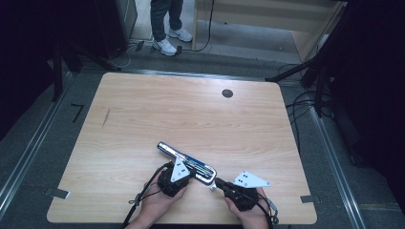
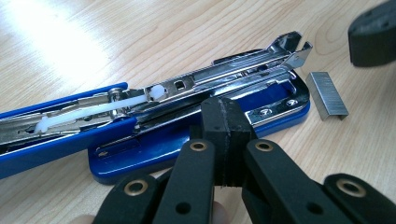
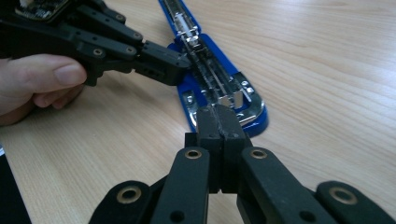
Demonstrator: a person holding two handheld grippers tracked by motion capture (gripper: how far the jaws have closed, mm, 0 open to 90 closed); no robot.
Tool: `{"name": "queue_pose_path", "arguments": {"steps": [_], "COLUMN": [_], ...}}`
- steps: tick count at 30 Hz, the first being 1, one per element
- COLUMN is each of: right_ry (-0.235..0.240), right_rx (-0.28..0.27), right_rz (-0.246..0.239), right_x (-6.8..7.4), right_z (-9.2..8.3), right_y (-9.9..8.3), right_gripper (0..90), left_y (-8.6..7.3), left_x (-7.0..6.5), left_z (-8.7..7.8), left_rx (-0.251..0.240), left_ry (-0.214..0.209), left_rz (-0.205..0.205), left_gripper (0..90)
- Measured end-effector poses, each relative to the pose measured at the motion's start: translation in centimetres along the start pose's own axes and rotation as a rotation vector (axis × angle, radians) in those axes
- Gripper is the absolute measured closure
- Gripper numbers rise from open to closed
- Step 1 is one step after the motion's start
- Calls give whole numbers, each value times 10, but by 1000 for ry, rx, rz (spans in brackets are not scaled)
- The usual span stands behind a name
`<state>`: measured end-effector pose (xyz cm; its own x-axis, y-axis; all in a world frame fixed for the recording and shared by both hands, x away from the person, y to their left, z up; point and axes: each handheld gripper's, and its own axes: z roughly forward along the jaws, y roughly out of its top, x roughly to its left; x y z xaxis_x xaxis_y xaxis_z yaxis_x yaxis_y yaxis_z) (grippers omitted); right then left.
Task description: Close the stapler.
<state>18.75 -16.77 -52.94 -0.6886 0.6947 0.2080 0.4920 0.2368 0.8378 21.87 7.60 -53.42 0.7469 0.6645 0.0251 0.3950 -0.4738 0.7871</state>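
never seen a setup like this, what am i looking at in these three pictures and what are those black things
A person sits at a wooden table and holds a hand tool in each hand: black two-jaw grippers, not robot arms. The high view looks down from above; the left gripper is at the left, the right gripper at the right. The other two pictures come from small cameras riding on each gripper, looking along its own jaws.

On the table lies a blue stapler, swung open so its metal staple channel is bare. Beside its front end lies a loose strip of staples.

Both pairs of jaws are shut with nothing between them. The left gripper's tip sits at the stapler's base, seemingly steadying it; whether it presses is unclear. The right gripper's tip is at the stapler's front end.
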Motion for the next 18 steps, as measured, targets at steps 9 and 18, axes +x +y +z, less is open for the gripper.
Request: {"name": "queue_pose_path", "arguments": {"steps": [9, 18], "right_ry": [27, 25], "right_rx": [51, 90], "right_rz": [-24, -72], "right_x": [13, 20], "right_z": [12, 21], "right_y": [-7, -10], "right_gripper": [900, 900], "left_y": [0, 0], "left_x": [0, 0], "left_z": [0, 0], "left_rx": [3, 2], "left_ry": [-4, -3], "left_rz": [-1, -1], "left_gripper": [900, 900]}}
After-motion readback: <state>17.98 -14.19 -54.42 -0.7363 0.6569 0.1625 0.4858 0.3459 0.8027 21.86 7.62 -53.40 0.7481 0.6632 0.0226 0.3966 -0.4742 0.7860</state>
